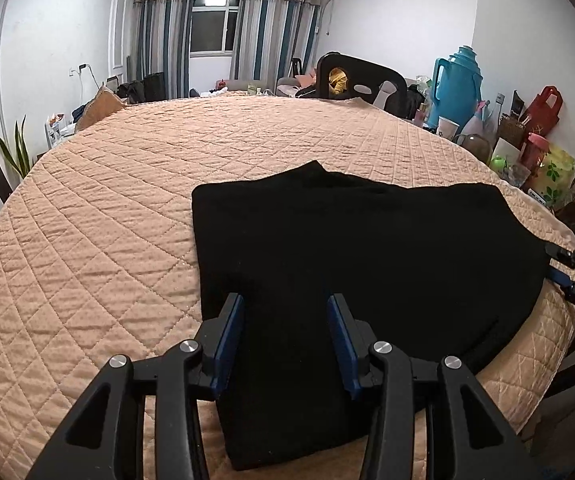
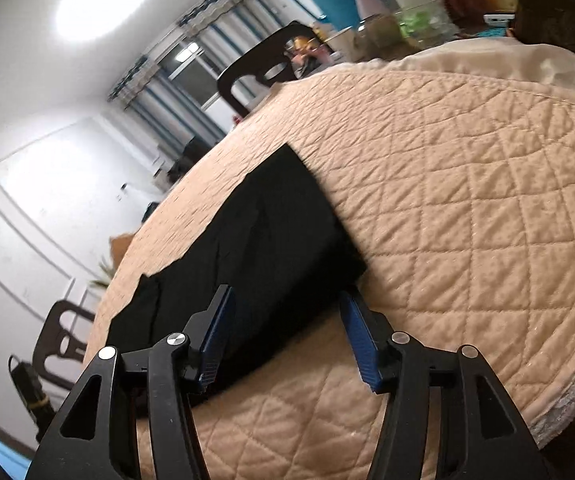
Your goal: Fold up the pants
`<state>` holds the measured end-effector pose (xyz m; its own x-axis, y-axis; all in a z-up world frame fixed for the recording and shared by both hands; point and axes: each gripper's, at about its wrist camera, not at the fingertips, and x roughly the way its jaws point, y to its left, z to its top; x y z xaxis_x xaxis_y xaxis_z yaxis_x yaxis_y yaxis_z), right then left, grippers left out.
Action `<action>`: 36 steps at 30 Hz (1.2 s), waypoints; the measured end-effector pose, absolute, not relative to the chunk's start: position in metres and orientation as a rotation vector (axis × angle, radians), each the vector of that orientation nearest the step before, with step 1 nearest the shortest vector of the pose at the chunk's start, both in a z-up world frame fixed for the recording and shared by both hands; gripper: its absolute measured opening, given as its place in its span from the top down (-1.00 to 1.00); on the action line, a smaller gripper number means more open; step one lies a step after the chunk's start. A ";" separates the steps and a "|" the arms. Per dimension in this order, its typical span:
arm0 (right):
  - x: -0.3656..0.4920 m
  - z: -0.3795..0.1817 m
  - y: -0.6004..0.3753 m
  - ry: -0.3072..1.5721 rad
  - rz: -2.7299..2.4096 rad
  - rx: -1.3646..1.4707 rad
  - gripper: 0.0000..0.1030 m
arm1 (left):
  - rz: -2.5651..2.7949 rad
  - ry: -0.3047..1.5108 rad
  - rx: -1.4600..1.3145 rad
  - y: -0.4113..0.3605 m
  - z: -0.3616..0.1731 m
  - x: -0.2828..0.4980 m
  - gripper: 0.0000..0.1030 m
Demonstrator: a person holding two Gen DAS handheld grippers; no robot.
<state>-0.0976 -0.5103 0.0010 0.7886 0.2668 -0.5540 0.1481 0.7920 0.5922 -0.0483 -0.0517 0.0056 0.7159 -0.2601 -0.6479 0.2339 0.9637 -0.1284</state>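
My right gripper [image 2: 285,330], jaws wide and empty, faces the folded black fabric pants [image 2: 255,248] lengthwise; the left gripper [image 1: 285,334] hovers half-open over them.

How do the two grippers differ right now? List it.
The left gripper hangs over the middle of the black pants; the right gripper sits at their edge, half over the quilted cover. The left view is level; the right view is tilted. Both have blue pads, and neither is pressing on cloth.
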 end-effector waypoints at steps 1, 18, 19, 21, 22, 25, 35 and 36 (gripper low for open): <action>-0.096 0.001 -0.510 0.667 0.061 0.658 -0.07 | -0.273 0.720 -0.034 -0.052 0.005 -0.049 0.08; -0.051 0.003 -0.496 0.672 0.047 0.592 0.50 | -0.275 0.718 -0.061 -0.049 0.007 -0.050 0.04; -0.048 0.007 -0.492 0.662 0.052 0.580 0.55 | -0.271 0.716 -0.067 -0.047 0.009 -0.051 0.04; -0.049 0.024 -0.483 0.622 0.095 0.544 0.57 | -0.258 0.711 -0.081 -0.041 0.010 -0.053 0.04; -0.049 0.031 -0.478 0.606 0.116 0.529 0.58 | -0.254 0.710 -0.089 -0.039 0.011 -0.053 0.04; -0.047 0.057 -0.455 0.568 0.210 0.476 0.60 | -0.242 0.707 -0.114 -0.030 0.011 -0.053 0.04; -0.036 0.084 -0.309 0.582 0.622 0.257 0.61 | -0.201 0.700 -0.189 -0.001 0.008 -0.060 0.04; -0.033 0.077 -0.294 0.604 0.664 0.227 0.61 | -0.192 0.701 -0.196 0.003 0.008 -0.061 0.04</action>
<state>-0.0332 -0.2935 0.0765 0.6248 0.6369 -0.4515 -0.5093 0.7709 0.3827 -0.0609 0.0028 0.0076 0.7479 -0.2402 -0.6189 0.1093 0.9641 -0.2420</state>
